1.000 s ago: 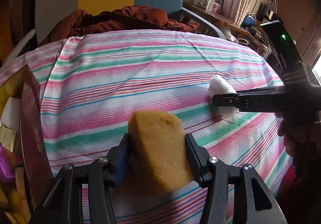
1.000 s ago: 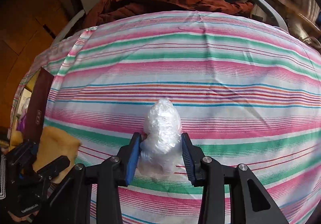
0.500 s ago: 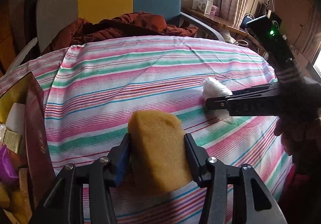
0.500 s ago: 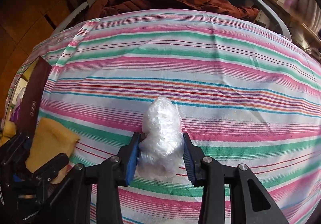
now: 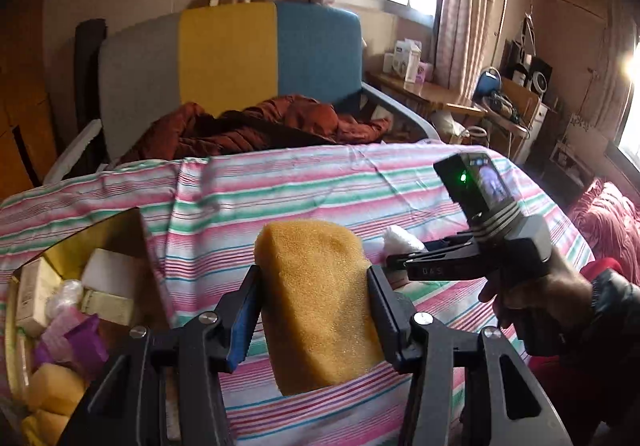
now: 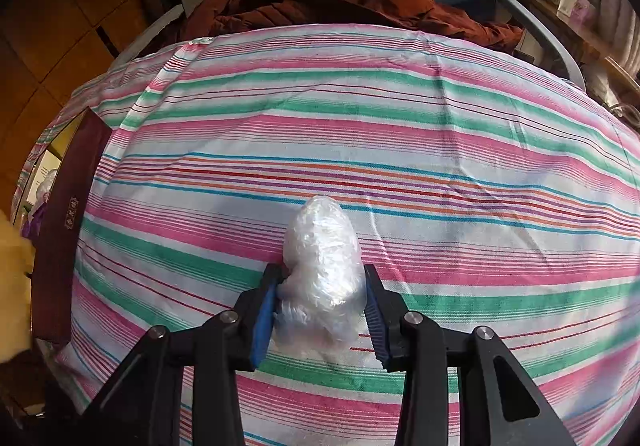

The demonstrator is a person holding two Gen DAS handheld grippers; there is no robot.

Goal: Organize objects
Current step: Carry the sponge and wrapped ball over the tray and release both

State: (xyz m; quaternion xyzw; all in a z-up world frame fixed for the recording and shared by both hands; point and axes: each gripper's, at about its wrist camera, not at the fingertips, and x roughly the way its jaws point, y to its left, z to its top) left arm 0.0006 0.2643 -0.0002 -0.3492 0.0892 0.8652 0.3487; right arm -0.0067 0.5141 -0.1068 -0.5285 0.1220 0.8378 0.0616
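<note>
We hold a yellow sponge (image 5: 320,310) clamped in our left gripper (image 5: 314,308), its pads pressing the block's two sides so that it stands upright between them, lifted clear of the striped cloth (image 5: 320,190) below. The sponge's rounded top rises above the fingertips and its lower edge hangs free over the pink and green stripes.

To the left of it sits an open box (image 5: 154,262) with dark maroon walls and a gold lining. Inside we see pale cartons, a white block, a purple packet and more yellow sponges piled toward the near corner.

Our right gripper (image 6: 322,300) is clamped on a wad of clear plastic wrap (image 6: 322,270), squeezed between the blue pads. The wad points away from us over the cloth; whether its underside rests on the fabric or floats just above it we cannot tell. In the left wrist view the same gripper enters from the right, held in a hand (image 5: 544,298) with a dark sleeve, the white wad poking out past its tip, near the sponge but apart from it.

Beyond the cloth a rust-brown jacket (image 5: 256,126) lies heaped in a chair with grey, yellow and blue back panels (image 5: 228,54).
</note>
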